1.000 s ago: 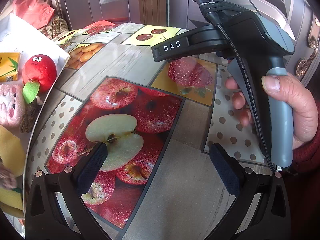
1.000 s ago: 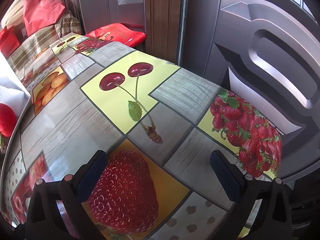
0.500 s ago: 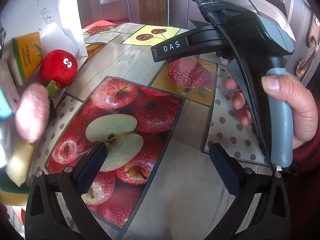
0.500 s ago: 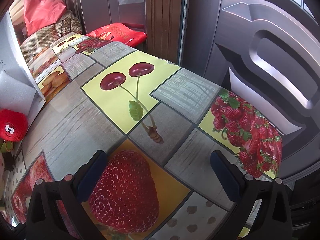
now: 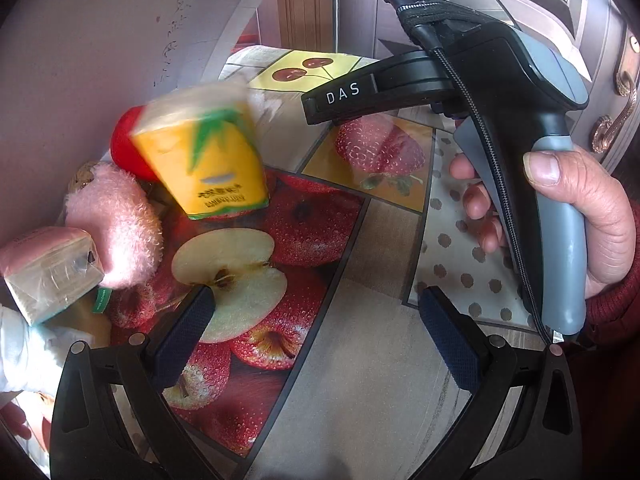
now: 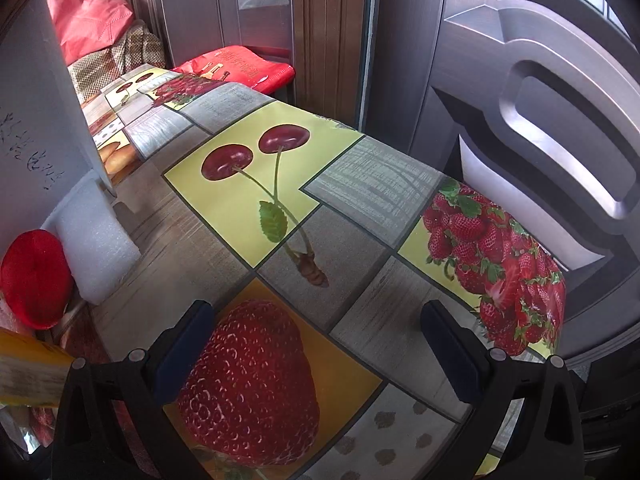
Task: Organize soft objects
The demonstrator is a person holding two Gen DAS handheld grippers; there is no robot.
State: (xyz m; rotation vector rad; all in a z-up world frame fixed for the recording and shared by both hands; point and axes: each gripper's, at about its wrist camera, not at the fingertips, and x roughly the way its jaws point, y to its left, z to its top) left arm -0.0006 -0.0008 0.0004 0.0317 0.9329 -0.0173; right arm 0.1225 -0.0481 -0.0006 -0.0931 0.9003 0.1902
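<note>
At the bottom of the left wrist view, the left gripper is seen with its dark-padded fingers spread wide and nothing between them, above a fruit-printed tablecloth. At the lower left of that frame, a plastic-wrapped pink tissue pack is seen touching a fluffy pink plush. Just above them, toward centre left, a motion-blurred yellow tissue pack with green leaf print is shown tilted, with a red plush toy partly hidden behind it. The upper left is filled by a white foam board bearing handwriting. On the right of the frame, the handle of the second tool is gripped by the person's hand. In the right wrist view, the right gripper is likewise held spread and empty over a printed strawberry, and the red plush is visible at the left edge beside a white foam block. A red bag is seen far off at the upper left.
</note>
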